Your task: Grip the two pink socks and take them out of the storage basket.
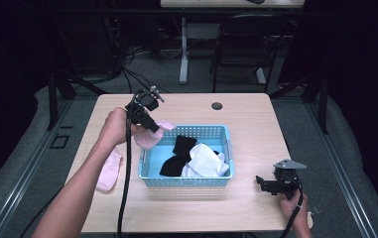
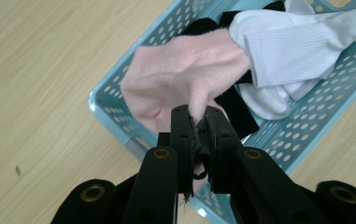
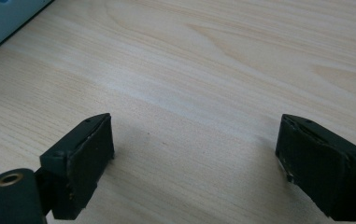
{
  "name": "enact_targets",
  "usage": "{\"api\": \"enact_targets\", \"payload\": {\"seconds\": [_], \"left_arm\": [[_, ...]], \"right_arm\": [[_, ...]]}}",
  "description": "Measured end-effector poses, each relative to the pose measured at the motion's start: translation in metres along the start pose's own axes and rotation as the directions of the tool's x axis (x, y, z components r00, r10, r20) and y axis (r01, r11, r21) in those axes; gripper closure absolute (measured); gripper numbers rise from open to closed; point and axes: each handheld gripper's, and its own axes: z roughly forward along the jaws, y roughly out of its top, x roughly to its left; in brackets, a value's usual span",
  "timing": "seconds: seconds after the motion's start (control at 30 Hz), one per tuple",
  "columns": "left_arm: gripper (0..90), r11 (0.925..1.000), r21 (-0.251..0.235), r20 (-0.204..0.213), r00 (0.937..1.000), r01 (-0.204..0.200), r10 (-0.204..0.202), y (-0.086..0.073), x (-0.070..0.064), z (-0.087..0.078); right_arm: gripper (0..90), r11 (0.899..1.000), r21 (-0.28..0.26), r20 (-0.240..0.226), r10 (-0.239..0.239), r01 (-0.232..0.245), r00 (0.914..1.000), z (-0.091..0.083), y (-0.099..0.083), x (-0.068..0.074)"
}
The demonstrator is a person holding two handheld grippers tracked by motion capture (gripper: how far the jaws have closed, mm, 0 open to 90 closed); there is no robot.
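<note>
My left gripper (image 1: 153, 128) is shut on a pink sock (image 2: 185, 74) and holds it over the left rim of the blue basket (image 1: 147, 157). That pink sock (image 1: 150, 137) hangs partly over the basket's near-left corner. Inside the basket lie white socks (image 1: 206, 161) and black socks (image 1: 176, 158); the left gripper view shows the white sock (image 2: 297, 51) and a black sock (image 2: 236, 112) below the pink one. A second pink sock (image 1: 108, 171) lies on the table left of the basket. My right gripper (image 1: 262, 183) rests open on the table at the lower right, nothing between its jaws.
The wooden table (image 1: 246, 124) has a round grommet hole (image 1: 217, 105) near its far edge. A chair (image 1: 246, 44) and a table leg (image 1: 183, 49) stand beyond the table. A corner of the basket (image 3: 3, 14) shows in the right gripper view.
</note>
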Motion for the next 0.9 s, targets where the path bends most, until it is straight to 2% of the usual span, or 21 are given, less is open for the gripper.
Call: {"api": "enact_targets", "payload": {"seconds": [0.23, 0.5, 0.7, 0.9], "left_arm": [[83.5, 0.9995, -0.011, -0.040, 0.9988, 0.029, -0.029, -0.018, 0.013, -0.018], [83.6, 0.9961, -0.016, -0.070, 0.9936, 0.087, -0.088, -0.049, 0.031, -0.033], [83.5, 0.9883, -0.026, -0.076, 0.9855, 0.150, -0.152, -0.075, 0.046, -0.033], [83.5, 0.9782, -0.003, -0.088, 0.9744, 0.208, -0.207, -0.097, 0.061, -0.020]], "right_arm": [[10.8, 1.000, 0.000, -0.001, -0.001, 0.001, 1.0000, 0.000, 0.000, 0.000], [10.9, 1.000, 0.001, -0.001, -0.002, 0.002, 1.0000, 0.000, 0.000, 0.000], [10.8, 1.000, 0.002, -0.001, -0.003, 0.003, 1.0000, 0.000, 0.000, 0.000], [10.9, 1.000, 0.003, 0.003, -0.003, 0.003, 1.0000, 0.000, 0.000, 0.000]]}}
